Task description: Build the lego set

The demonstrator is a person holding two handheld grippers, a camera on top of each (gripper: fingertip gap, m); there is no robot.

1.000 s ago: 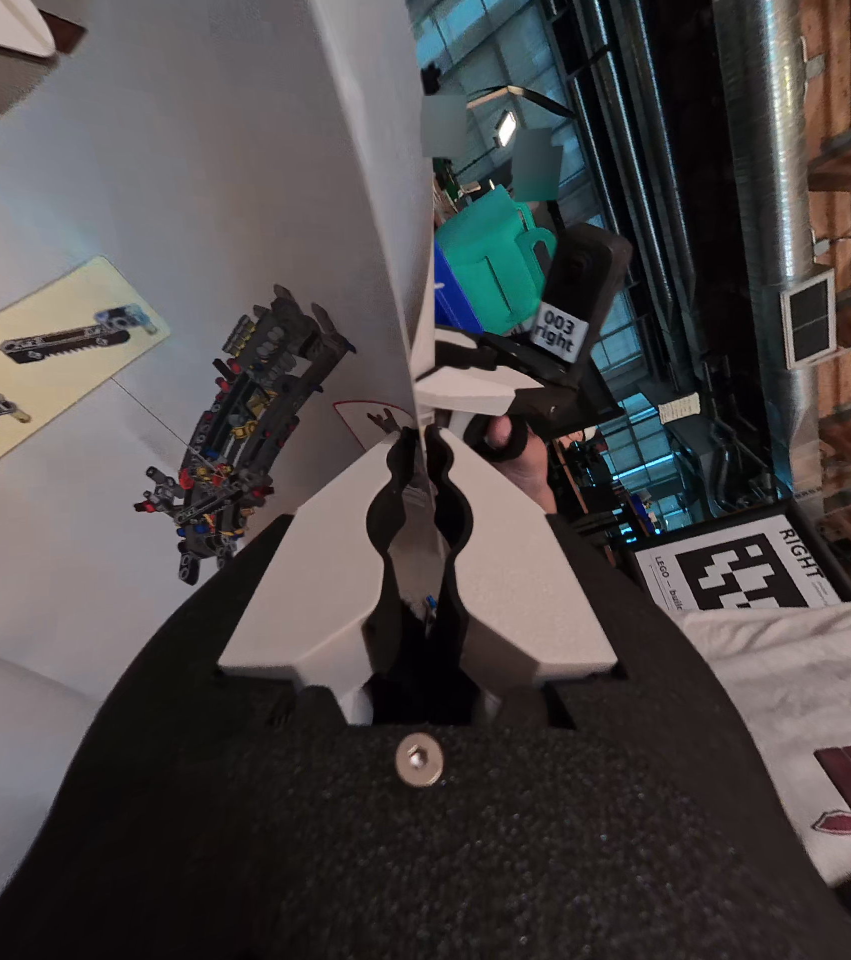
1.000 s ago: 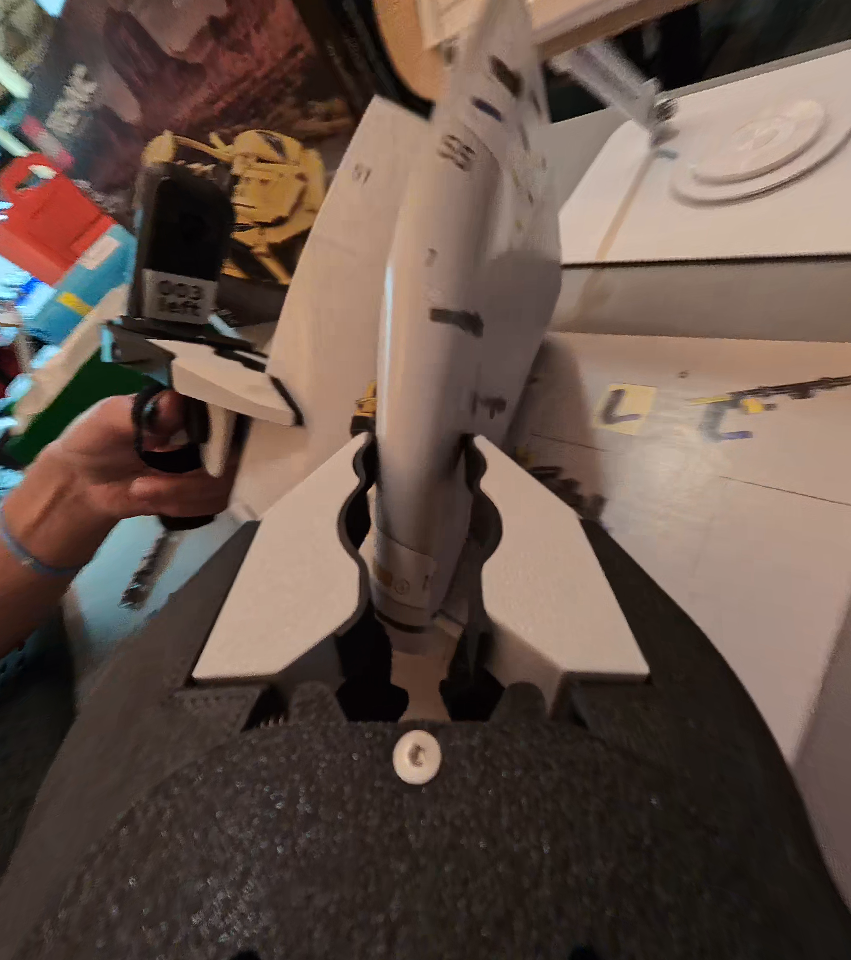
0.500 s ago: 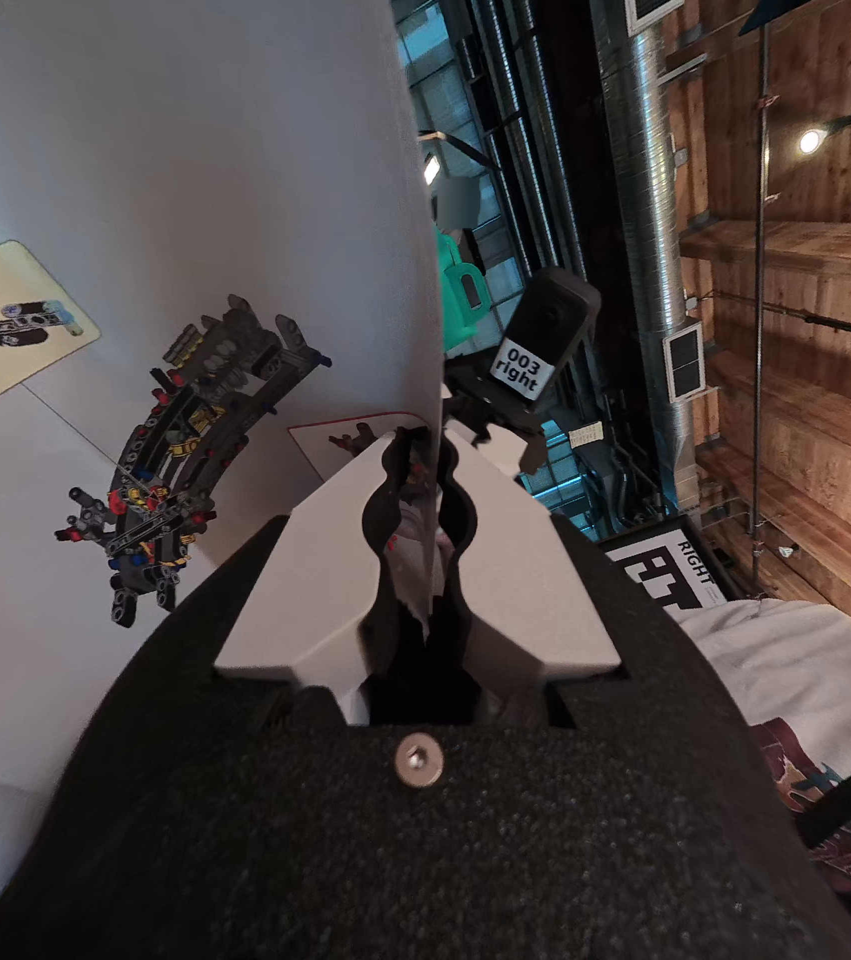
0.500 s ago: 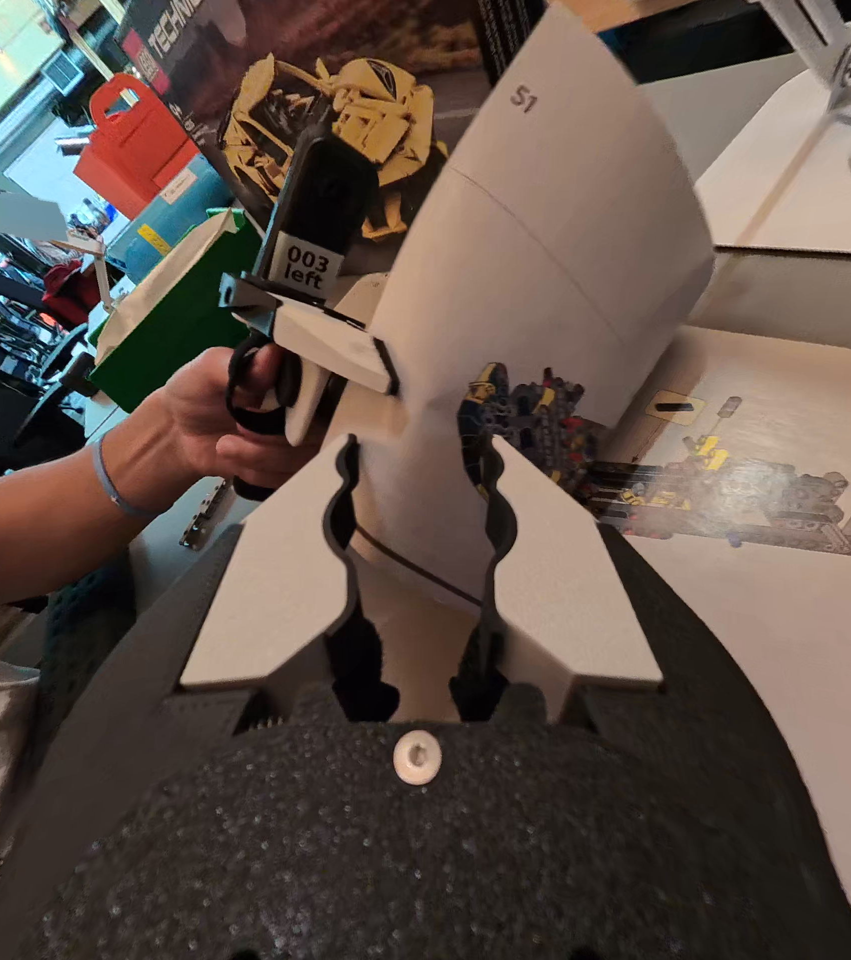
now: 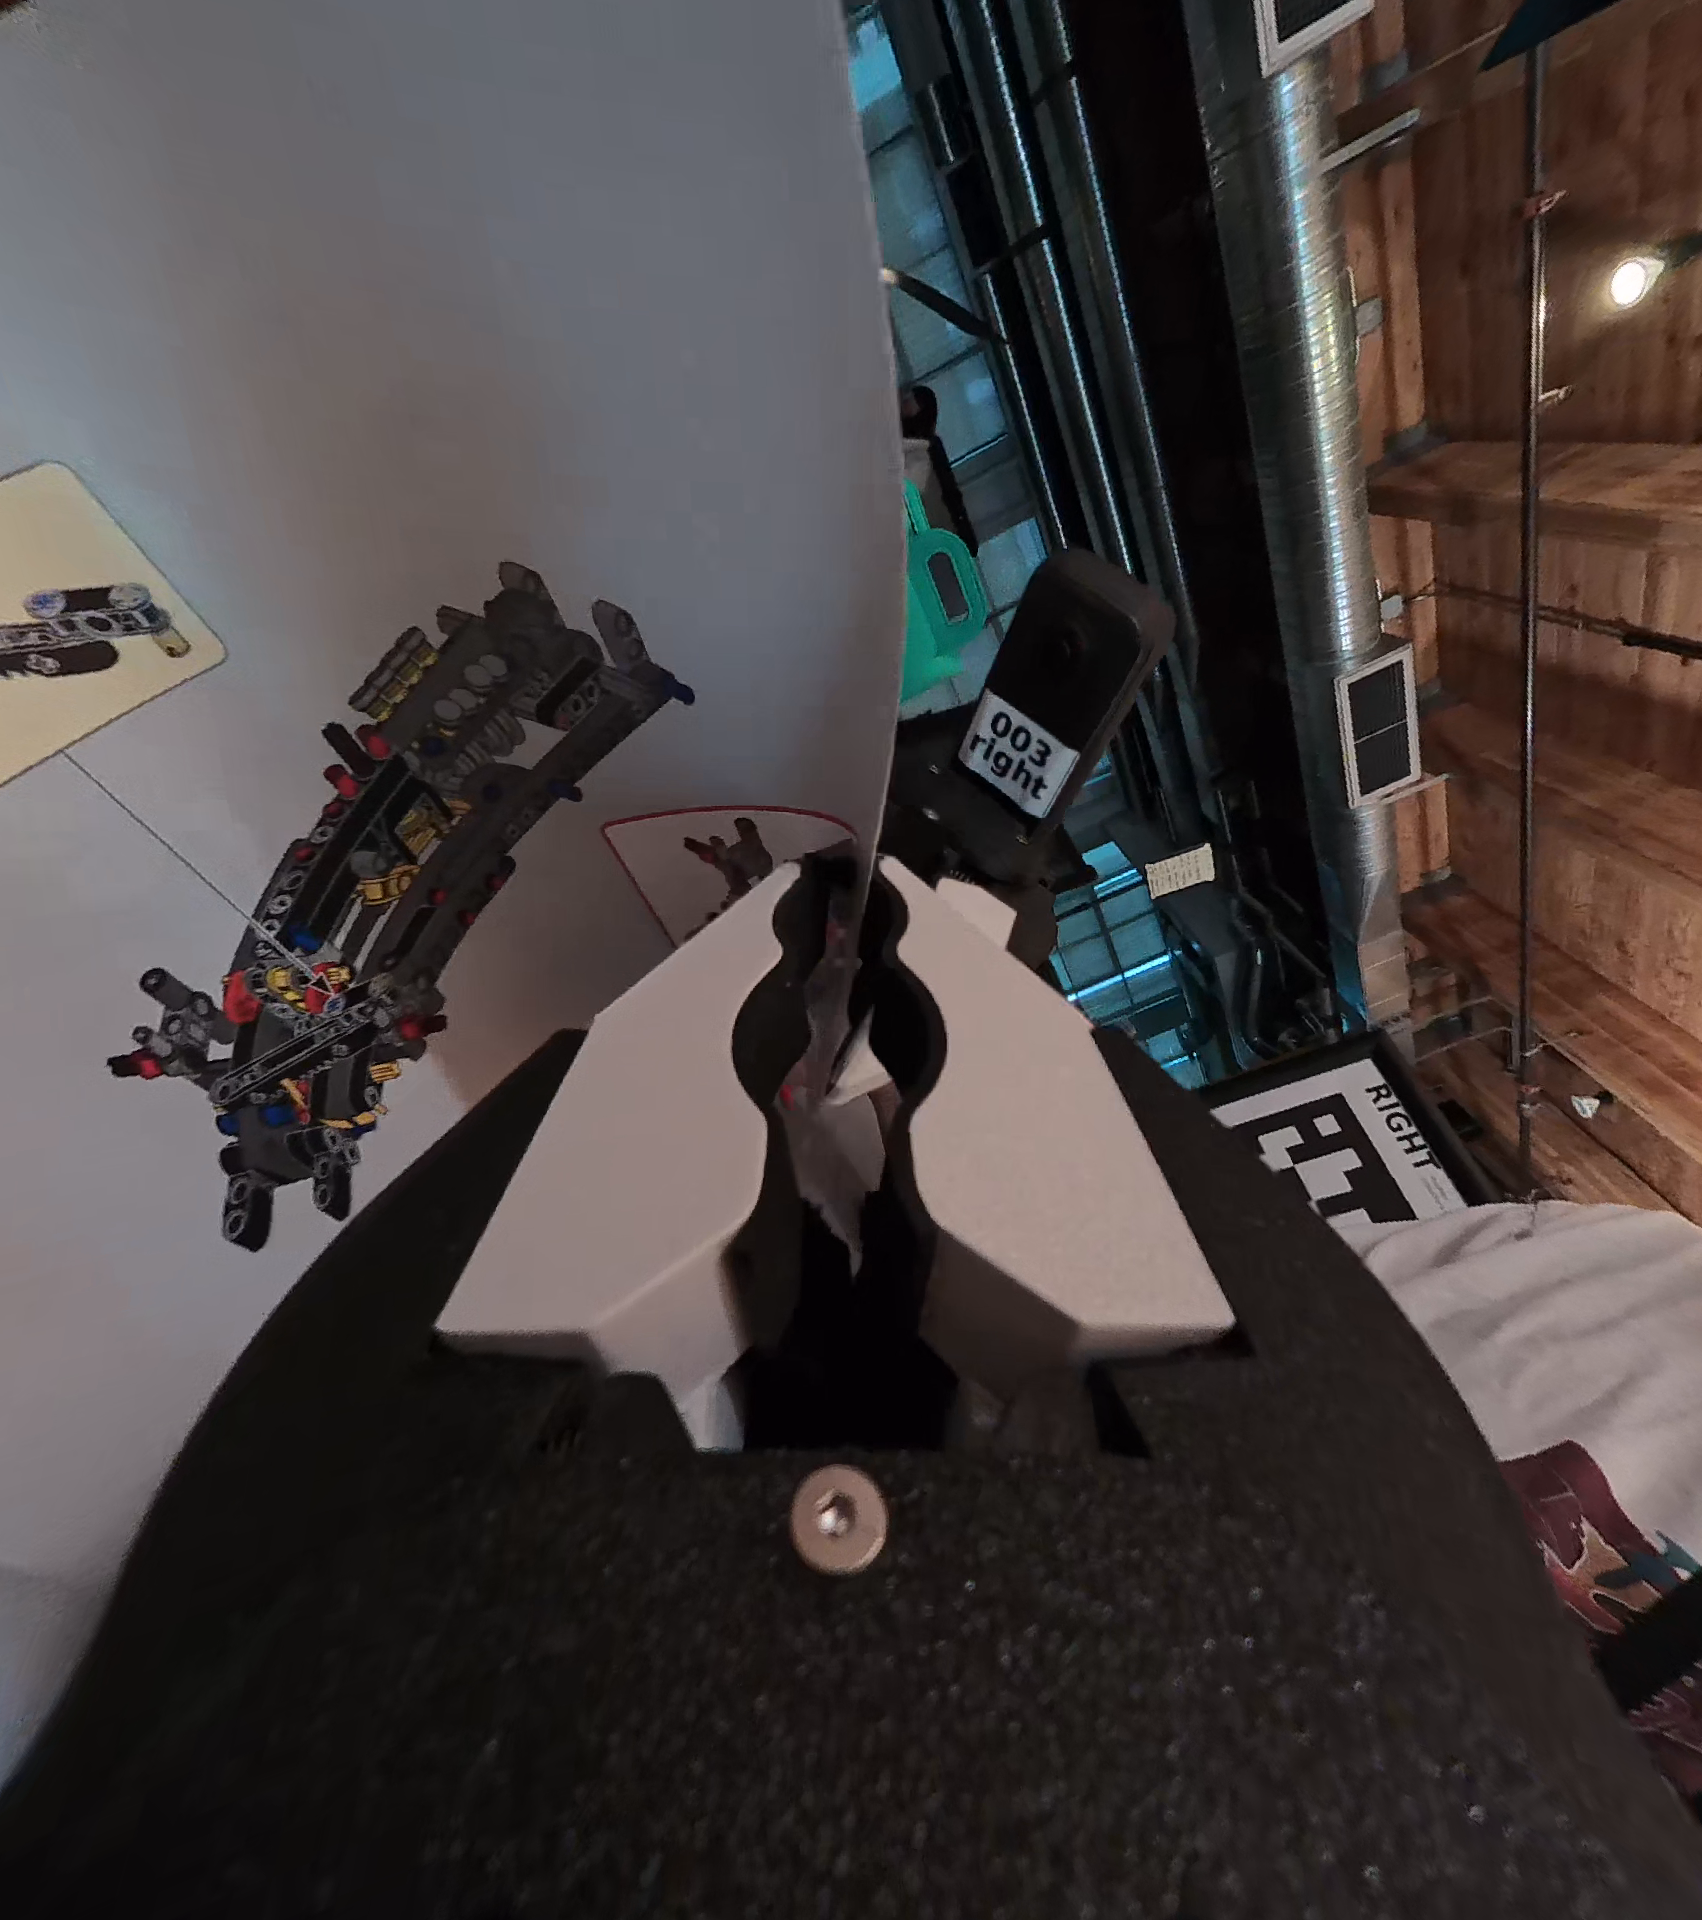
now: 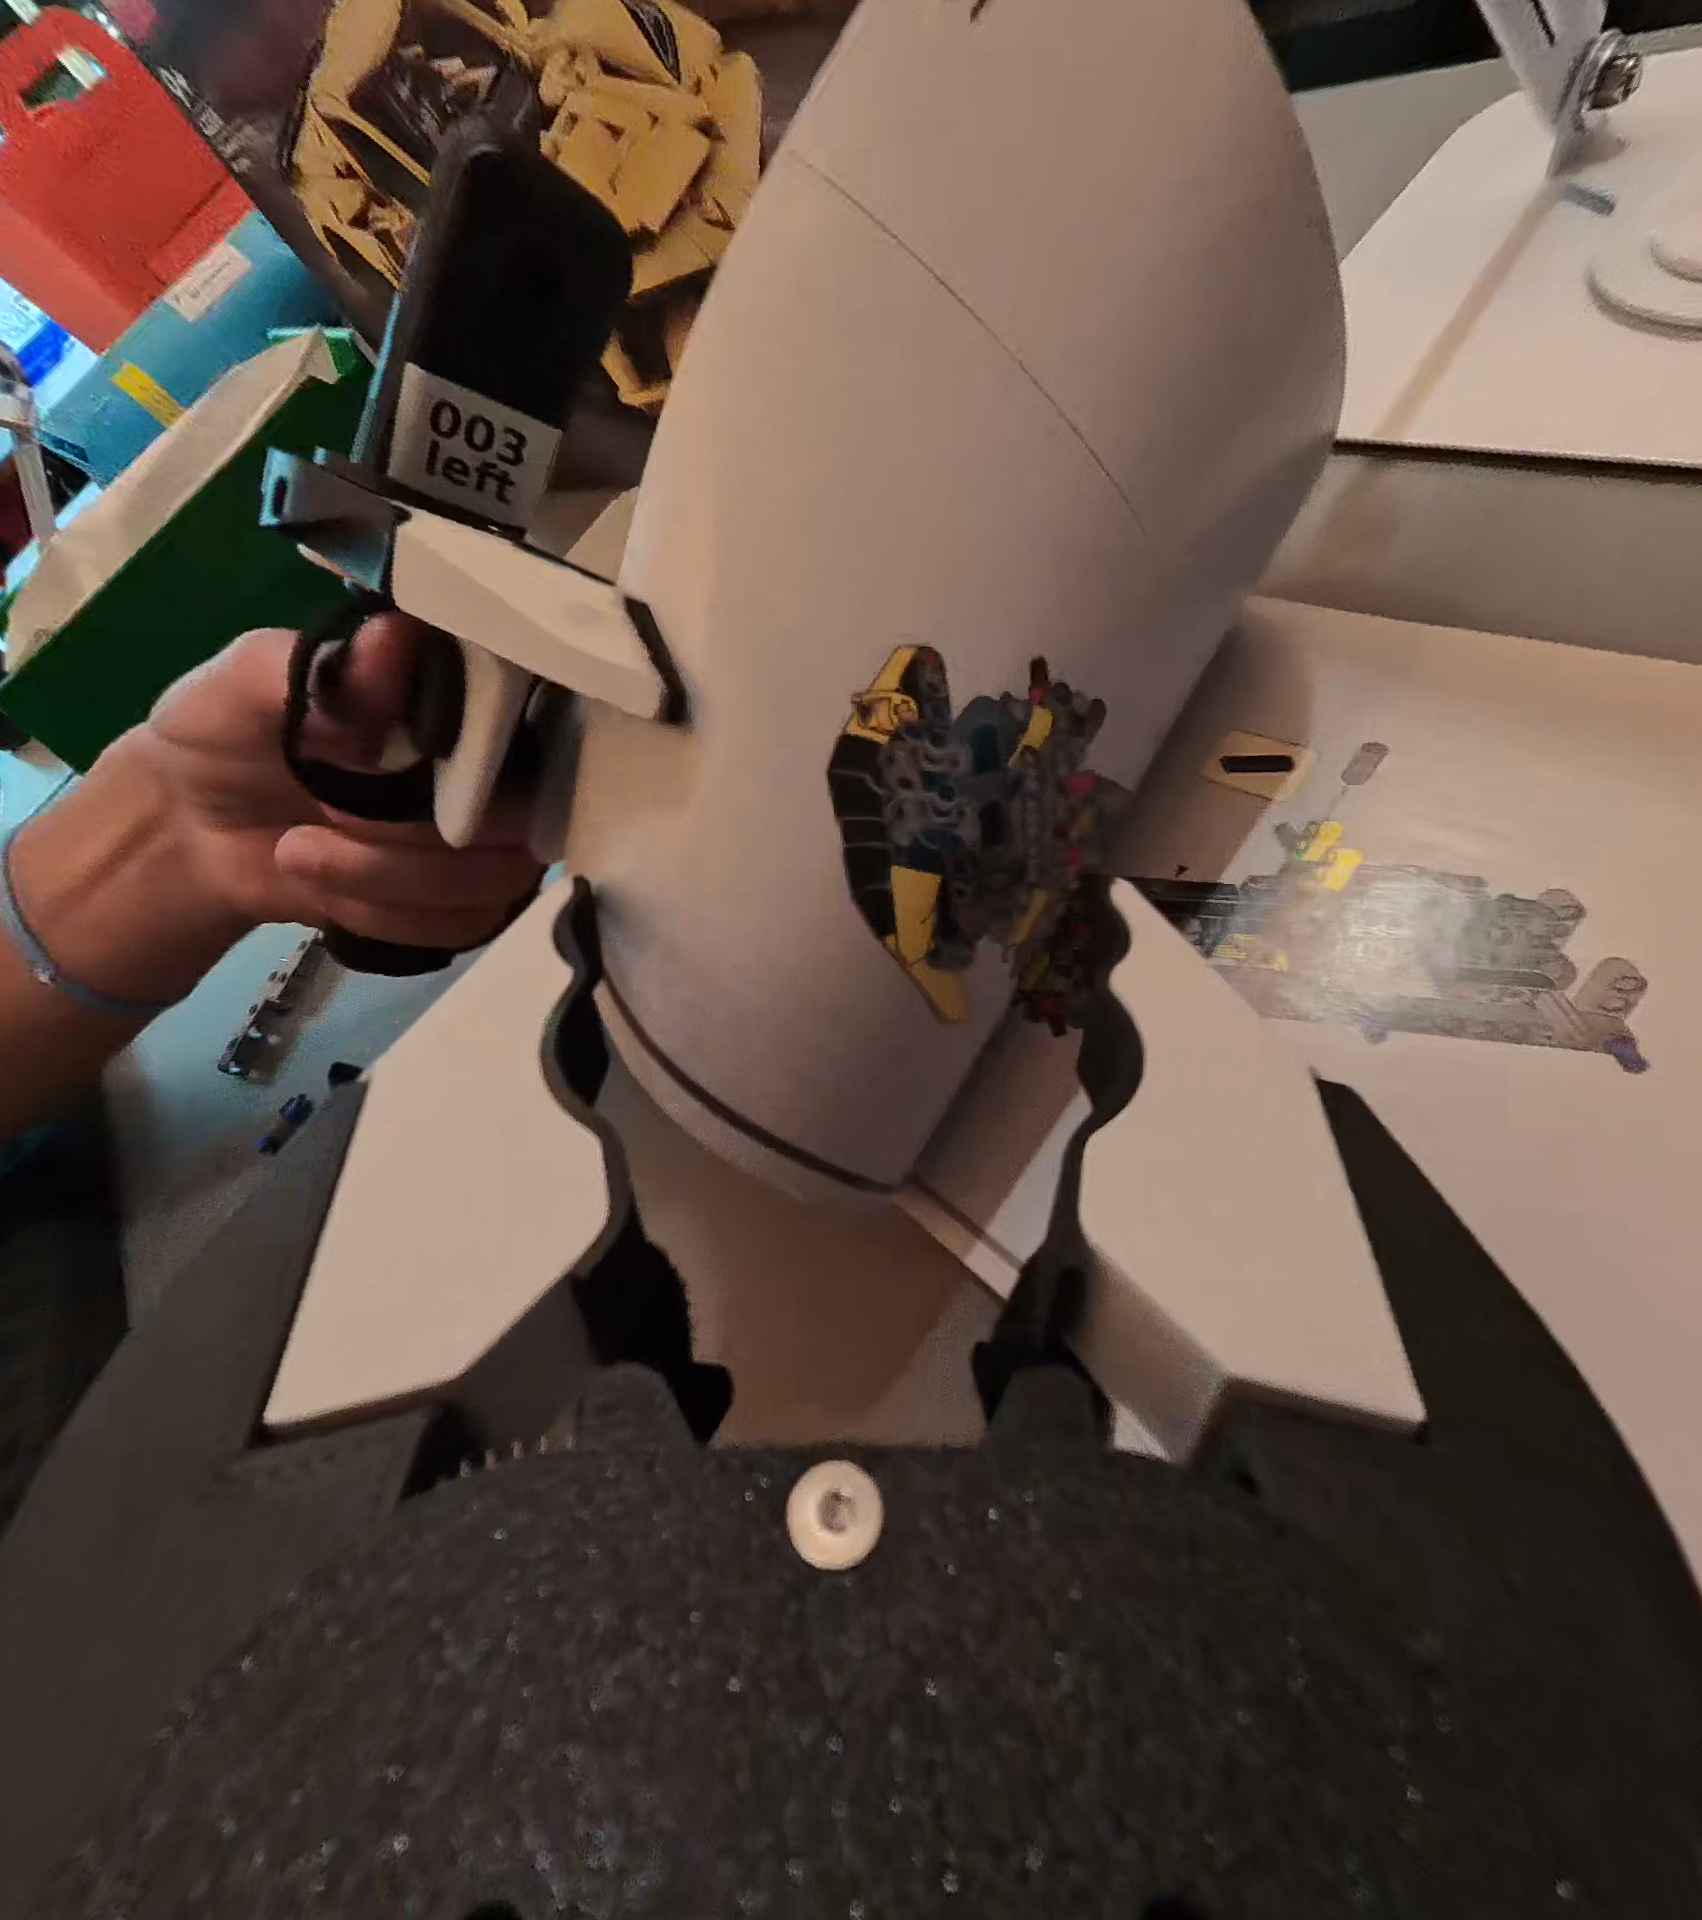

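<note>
Hand (image 6: 234, 790): left of the lifted page, wrapped round the left gripper's black grip; thin blue band at the wrist.
Left gripper (image 5: 842, 894): jaws pressed together, pinching the page's edge; seen side-on in the right wrist view (image 6: 665, 675) with its tips against the page's left side.
Lifted page (image 6: 982, 499): instruction-booklet leaf, white, bowed into a curve, standing up off the booklet; printed model diagram near its lower right. Left wrist view shows its other face (image 5: 390, 436) with a dark curved assembly drawing.
Right gripper (image 6: 842, 966): jaws spread wide, page base lying between them, no grip on it.
Open booklet (image 6: 1449, 1039): right of the lifted page, flat on the white table (image 6: 1512, 343), diagram showing.
</note>
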